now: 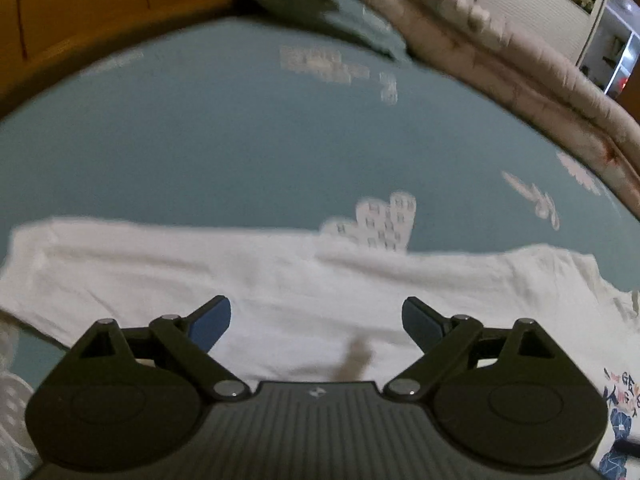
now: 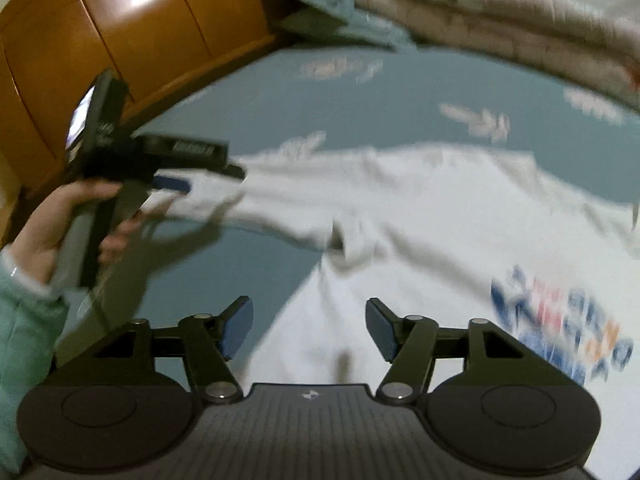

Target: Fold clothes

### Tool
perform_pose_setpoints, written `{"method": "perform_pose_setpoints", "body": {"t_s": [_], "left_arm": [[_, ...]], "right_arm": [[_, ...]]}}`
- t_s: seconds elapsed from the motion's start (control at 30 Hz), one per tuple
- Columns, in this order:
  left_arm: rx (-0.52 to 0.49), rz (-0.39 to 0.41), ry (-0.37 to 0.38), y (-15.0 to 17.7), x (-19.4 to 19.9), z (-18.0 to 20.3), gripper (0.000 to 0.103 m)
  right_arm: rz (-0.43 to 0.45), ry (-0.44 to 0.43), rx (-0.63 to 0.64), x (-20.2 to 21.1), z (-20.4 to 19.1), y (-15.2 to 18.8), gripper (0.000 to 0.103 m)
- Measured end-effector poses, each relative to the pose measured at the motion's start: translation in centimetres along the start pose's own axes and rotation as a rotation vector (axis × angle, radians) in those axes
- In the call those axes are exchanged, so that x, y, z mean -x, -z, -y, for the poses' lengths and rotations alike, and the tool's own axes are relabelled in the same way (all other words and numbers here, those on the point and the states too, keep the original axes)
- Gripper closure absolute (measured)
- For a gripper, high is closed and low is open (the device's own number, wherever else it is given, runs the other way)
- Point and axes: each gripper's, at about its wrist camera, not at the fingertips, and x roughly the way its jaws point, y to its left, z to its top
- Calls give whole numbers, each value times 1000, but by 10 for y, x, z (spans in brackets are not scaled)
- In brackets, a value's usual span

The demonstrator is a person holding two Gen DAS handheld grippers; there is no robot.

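A white T-shirt (image 1: 304, 280) with a blue and red print (image 2: 560, 328) lies spread on a blue bedsheet (image 1: 240, 140). My left gripper (image 1: 316, 318) hovers open just above the shirt's cloth, nothing between its blue pads. In the right wrist view the same left gripper (image 2: 188, 182) shows at the left, held by a hand (image 2: 48, 224) in a green sleeve, over the shirt's sleeve end. My right gripper (image 2: 310, 330) is open above the shirt's body near its left edge, empty. Both views are motion-blurred.
A folded pinkish quilt (image 1: 520, 64) and a blue pillow (image 1: 344, 12) lie along the far side of the bed. A wooden headboard (image 2: 120, 40) stands at the left. The sheet carries pale printed patterns (image 1: 384, 220).
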Motion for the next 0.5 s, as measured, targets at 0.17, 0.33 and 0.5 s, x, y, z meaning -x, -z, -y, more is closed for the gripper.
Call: {"method": "perform_pose_setpoints", "body": {"t_s": [0.17,0.33,0.5], "left_arm": [[-7,46,-40,-3,13,-12,1],[-14,49,-53,-8,24,-26,1],[1,123,59,-16,34,-43,1]], "right_arm": [[121,66,114,-19,-22,-33,22],[158,122,220,-52,-50,-64,22],[193,168,361,-77,-74,-67,12]]}}
